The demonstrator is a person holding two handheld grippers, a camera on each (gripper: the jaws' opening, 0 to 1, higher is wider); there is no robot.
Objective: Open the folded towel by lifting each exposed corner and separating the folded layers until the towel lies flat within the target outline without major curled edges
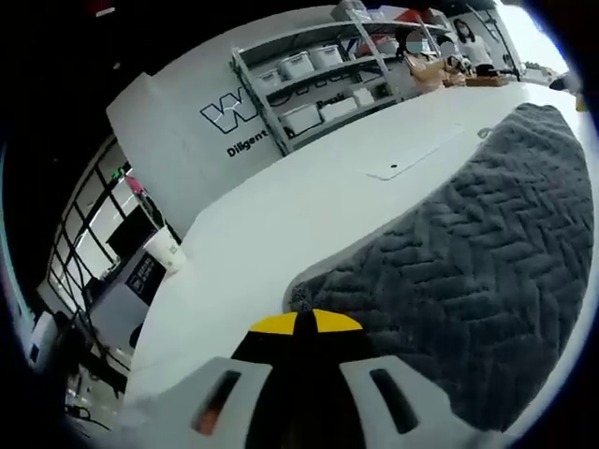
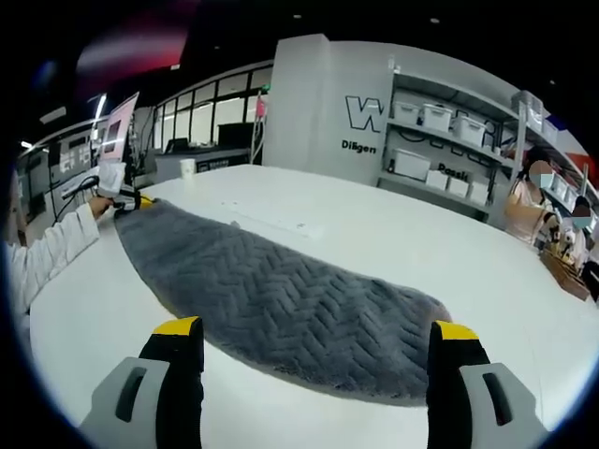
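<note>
Right gripper view shows you the broad white round-edged table (image 2: 393, 243), smooth and matte, with the long grey plush towel with a raised herringbone weave (image 2: 290, 309) stretched across it as a narrow band with rounded ends. Your right gripper (image 2: 318, 360) hovers over the near long edge, its yellow-tipped black jaws spread wide apart and holding nothing. At the towel's far end your left gripper (image 2: 126, 198) sits at the corner, held by a hand in a white sleeve (image 2: 51, 253). In the left gripper view, the left gripper's yellow tips are pressed together at the fuzzy corner of the towel; you cannot tell whether fabric is pinched between them.
</note>
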